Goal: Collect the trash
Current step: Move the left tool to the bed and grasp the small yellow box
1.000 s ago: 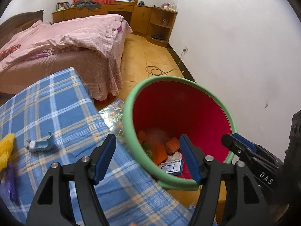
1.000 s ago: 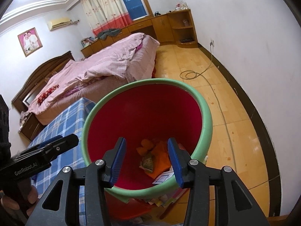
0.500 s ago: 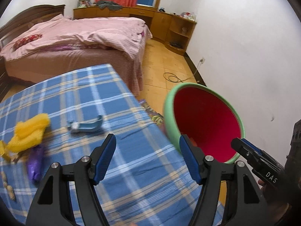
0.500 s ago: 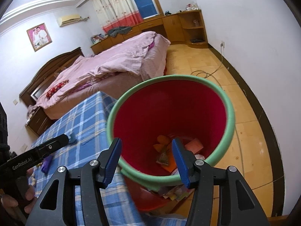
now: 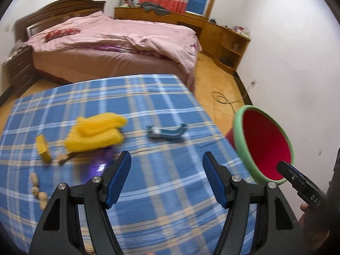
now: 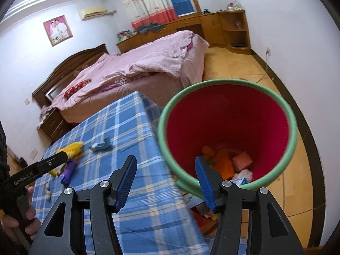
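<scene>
A red bin with a green rim (image 6: 231, 116) stands off the table's right edge, with several scraps in its bottom; it also shows in the left wrist view (image 5: 265, 146). On the blue plaid table (image 5: 148, 191) lie a yellow cloth (image 5: 95, 133), a blue-grey curved piece (image 5: 167, 131), a small yellow box (image 5: 43, 148), a purple wrapper (image 5: 102, 161) and peanut shells (image 5: 38, 189). My left gripper (image 5: 166, 176) is open and empty above the table. My right gripper (image 6: 165, 180) is open and empty over the table's edge beside the bin.
A bed with pink covers (image 5: 119, 38) stands behind the table. Wooden cabinets (image 5: 223, 38) line the far wall. A cable (image 5: 223, 99) lies on the wooden floor by the white wall. Papers lie on the floor under the bin (image 6: 201, 210).
My left gripper has swung left from over the bin to over the table, bringing the trash items into view. My right gripper has shifted left and has opened wider.
</scene>
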